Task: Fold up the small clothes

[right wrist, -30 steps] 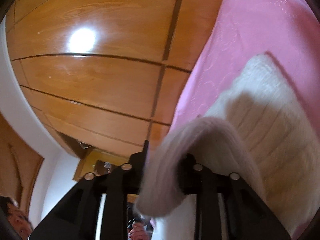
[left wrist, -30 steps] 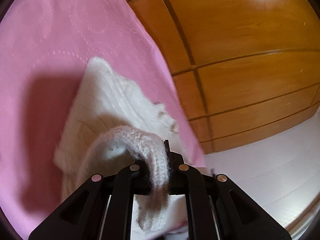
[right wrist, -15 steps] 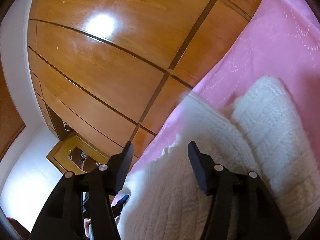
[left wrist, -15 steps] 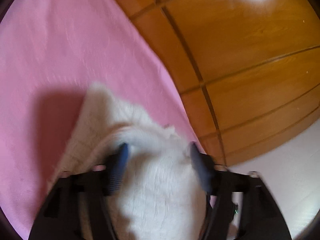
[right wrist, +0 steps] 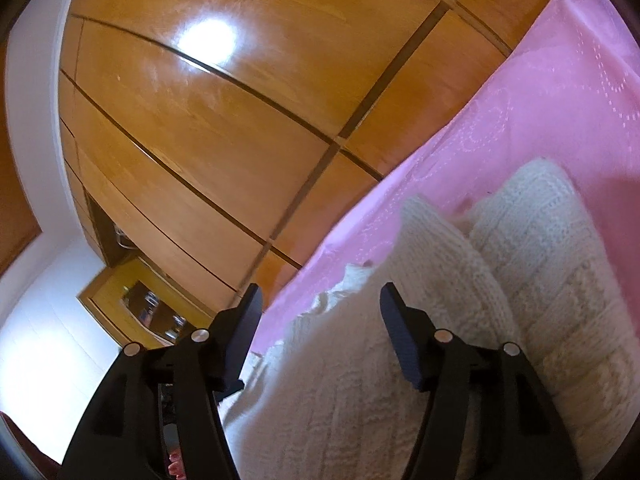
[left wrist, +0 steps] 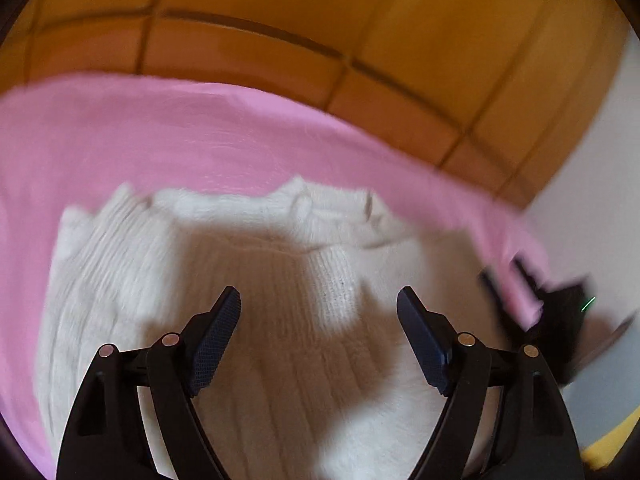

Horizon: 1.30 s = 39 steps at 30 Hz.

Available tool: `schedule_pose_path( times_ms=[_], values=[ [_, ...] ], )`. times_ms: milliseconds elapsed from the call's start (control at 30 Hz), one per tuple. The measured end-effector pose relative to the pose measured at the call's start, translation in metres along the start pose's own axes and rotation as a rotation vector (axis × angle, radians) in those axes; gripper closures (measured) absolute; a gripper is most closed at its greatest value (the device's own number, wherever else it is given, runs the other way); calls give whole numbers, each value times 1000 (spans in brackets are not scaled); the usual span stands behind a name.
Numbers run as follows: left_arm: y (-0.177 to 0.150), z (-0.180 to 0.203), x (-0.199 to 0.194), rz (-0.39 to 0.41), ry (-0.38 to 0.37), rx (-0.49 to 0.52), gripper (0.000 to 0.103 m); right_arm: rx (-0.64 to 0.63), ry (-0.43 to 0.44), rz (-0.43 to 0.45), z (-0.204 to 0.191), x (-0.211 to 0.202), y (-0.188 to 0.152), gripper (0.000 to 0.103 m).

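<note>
Since the fold looks laid, I have both tongs spread and holding nothing: the left gripper [left wrist: 319, 300], its jaws just opened, hangs over the white knitted garment [left wrist: 280, 360], which lies doubled on the pink sheet [left wrist: 200, 136] ahead of and beneath its fingers. The right gripper [right wrist: 318, 300] has likewise just let go, the knit just below and to the right of its tips. My left view shows the whole folded top; my right shows the stacked layers edge-on and the wooden wardrobe [right wrist: 200, 120].
</note>
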<state>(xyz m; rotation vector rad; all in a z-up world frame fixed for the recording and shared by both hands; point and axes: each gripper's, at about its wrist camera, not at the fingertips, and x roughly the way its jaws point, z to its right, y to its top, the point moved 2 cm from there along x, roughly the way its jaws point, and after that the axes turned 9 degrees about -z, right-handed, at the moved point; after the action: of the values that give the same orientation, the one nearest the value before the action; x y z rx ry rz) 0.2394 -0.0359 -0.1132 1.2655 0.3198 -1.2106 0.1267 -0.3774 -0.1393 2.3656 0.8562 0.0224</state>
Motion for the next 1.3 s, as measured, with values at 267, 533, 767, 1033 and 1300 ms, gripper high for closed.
schedule_pose_path(
  times_ms=[267, 533, 767, 1033, 1300],
  values=[
    [6, -50, -31, 64, 181, -141, 32, -380, -513, -265, -74, 39, 2, 19],
    [-2, -94, -33, 9, 200, -208, 25, -348, -758, -445, -39, 62, 24, 21],
    [-3, -74, -14, -13, 263, -125, 96, -349, -712, -463, -36, 64, 27, 97],
    [32, -70, -59, 218, 222, -189, 97, -449, -763, -281, -66, 47, 53, 98],
    [12, -101, 22, 29, 348, -209, 96, -289, -796, -317, -3, 65, 39, 96]
  ],
)
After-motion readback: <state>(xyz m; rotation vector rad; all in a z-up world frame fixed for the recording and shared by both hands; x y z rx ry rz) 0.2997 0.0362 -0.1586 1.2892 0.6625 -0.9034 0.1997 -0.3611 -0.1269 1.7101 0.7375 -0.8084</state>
